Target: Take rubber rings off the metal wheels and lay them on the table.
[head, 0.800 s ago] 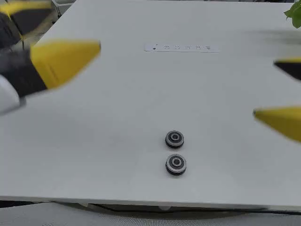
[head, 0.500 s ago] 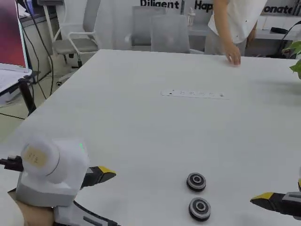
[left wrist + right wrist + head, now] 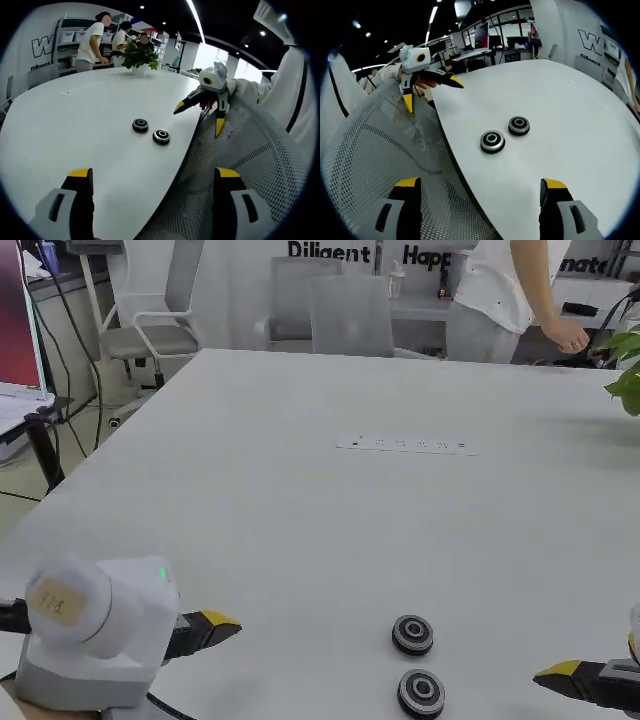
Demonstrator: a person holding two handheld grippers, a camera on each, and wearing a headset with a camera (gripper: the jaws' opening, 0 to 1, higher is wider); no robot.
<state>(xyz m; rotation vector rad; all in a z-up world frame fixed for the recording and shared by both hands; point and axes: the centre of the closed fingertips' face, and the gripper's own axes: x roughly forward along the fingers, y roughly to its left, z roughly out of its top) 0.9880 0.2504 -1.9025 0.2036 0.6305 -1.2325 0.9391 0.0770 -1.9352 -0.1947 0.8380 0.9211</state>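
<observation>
Left tongs [image 3: 153, 172] apart, empty; right tongs [image 3: 480, 182] apart, empty; near wheel [image 3: 421, 692] and far wheel [image 3: 412, 634] lie flat, just beside each other, on bench [image 3: 300, 520] by its front edge, rubber rings on, between both tongs.

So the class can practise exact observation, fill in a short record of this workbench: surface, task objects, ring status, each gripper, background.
surface: flat white table
task objects: two round metal wheels, far wheel and near wheel, close together but apart, by the table's front edge
ring status: black rubber rings on both wheels; none laid on the table
left gripper: open, holding nothing
right gripper: open, holding nothing
background: green leafy plant; person in a white shirt
</observation>
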